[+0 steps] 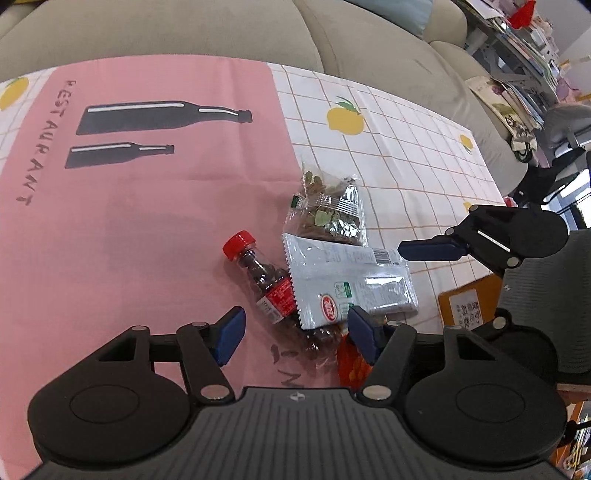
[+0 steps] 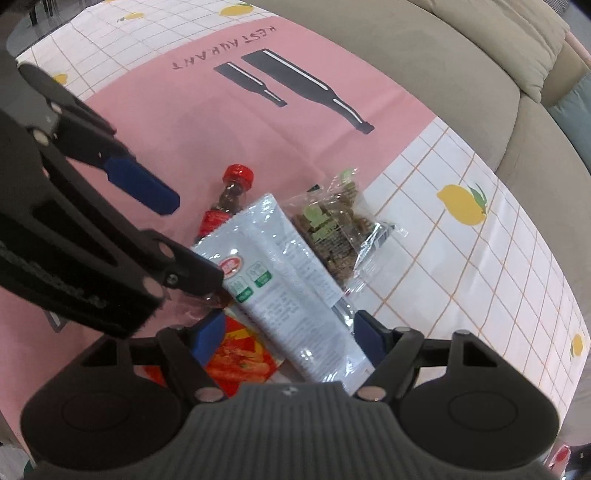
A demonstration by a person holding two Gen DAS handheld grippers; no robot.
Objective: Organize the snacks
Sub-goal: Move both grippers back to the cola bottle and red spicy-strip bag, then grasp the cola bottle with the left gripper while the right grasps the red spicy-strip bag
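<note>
A pile of snacks lies on the pink placemat (image 1: pixel 147 221). A small red-capped bottle (image 1: pixel 264 278) of dark candies lies on its side. A silver-white packet (image 1: pixel 347 280) lies over it, and a clear bag of brown snacks (image 1: pixel 328 210) lies beyond. A red-orange packet (image 1: pixel 351 363) sticks out underneath. My left gripper (image 1: pixel 293 334) is open, its jaws astride the near end of the pile. My right gripper (image 2: pixel 290 338) is open around the near end of the silver-white packet (image 2: pixel 291 284). The bottle (image 2: pixel 231 195), the clear bag (image 2: pixel 336 232) and the red-orange packet (image 2: pixel 240 360) show there too.
A white checked tablecloth with lemons (image 1: pixel 406 155) covers the table (image 2: pixel 498 258). A beige sofa (image 1: pixel 221 29) runs along the far edge. A cardboard box (image 1: pixel 469 299) and a grey mesh chair (image 1: pixel 546 295) stand to the right. Cluttered shelves (image 1: pixel 524 55) are at far right.
</note>
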